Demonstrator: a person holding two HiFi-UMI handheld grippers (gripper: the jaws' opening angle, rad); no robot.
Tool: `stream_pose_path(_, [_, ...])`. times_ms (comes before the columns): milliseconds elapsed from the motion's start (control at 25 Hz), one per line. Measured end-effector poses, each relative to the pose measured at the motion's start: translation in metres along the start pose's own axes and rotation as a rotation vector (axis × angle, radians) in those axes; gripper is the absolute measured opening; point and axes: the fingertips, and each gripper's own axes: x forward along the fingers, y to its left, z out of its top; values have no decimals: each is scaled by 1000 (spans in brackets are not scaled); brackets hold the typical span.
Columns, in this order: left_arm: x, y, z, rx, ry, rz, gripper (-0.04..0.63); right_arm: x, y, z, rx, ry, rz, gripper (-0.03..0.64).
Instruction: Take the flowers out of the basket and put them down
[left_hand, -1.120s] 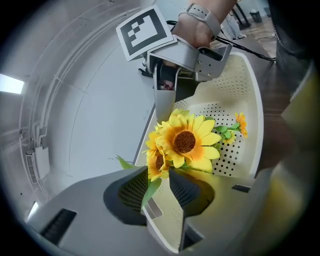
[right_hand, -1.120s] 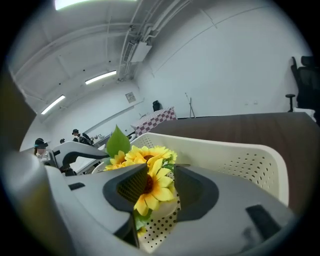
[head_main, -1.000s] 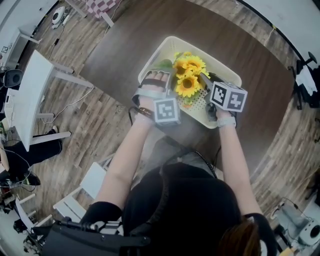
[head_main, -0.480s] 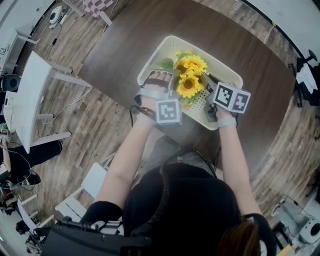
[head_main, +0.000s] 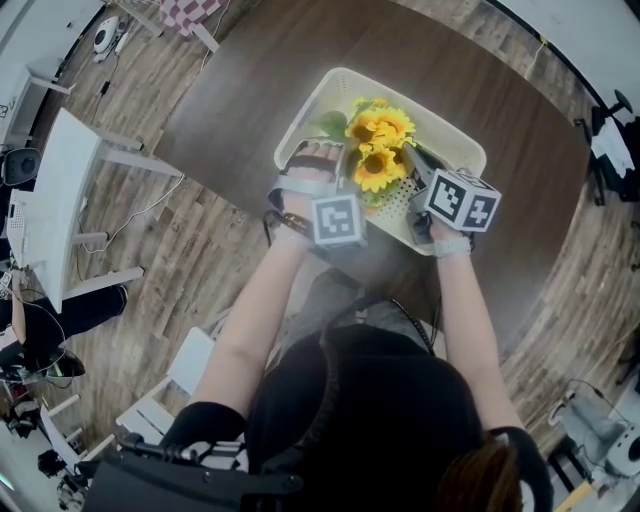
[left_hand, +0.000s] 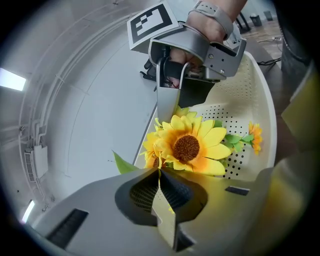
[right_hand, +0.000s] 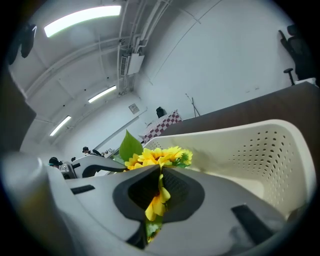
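Observation:
A bunch of yellow sunflowers (head_main: 377, 140) with green leaves lies in the cream perforated basket (head_main: 452, 142) on the table. Both grippers reach into the basket from the near side. My left gripper (head_main: 345, 162) is at the bunch's left. In the left gripper view its jaws have just been closing, and the gripper (left_hand: 159, 170) pinches a yellow petal below a large sunflower (left_hand: 188, 147). My right gripper (head_main: 410, 158) is at the bunch's right. Its jaws have also just been closing, and the gripper (right_hand: 160, 171) is shut on yellow petals and green stem of the flowers (right_hand: 156, 156).
The basket stands near the front edge of a dark brown round table (head_main: 250, 90). Wooden floor surrounds it. A white desk (head_main: 62, 190) stands at the left, and a checked chair (head_main: 187, 12) beyond the table's far left.
Both grippers' jaws have closed onto the flowers. The right gripper's marker cube has rolled slightly; neither hand has shifted much.

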Motion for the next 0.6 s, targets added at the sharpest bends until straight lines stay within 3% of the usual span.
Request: stream_pose_path(600, [-16, 17, 9, 25, -86, 41, 18, -22, 20, 16, -6, -123, -35, 2])
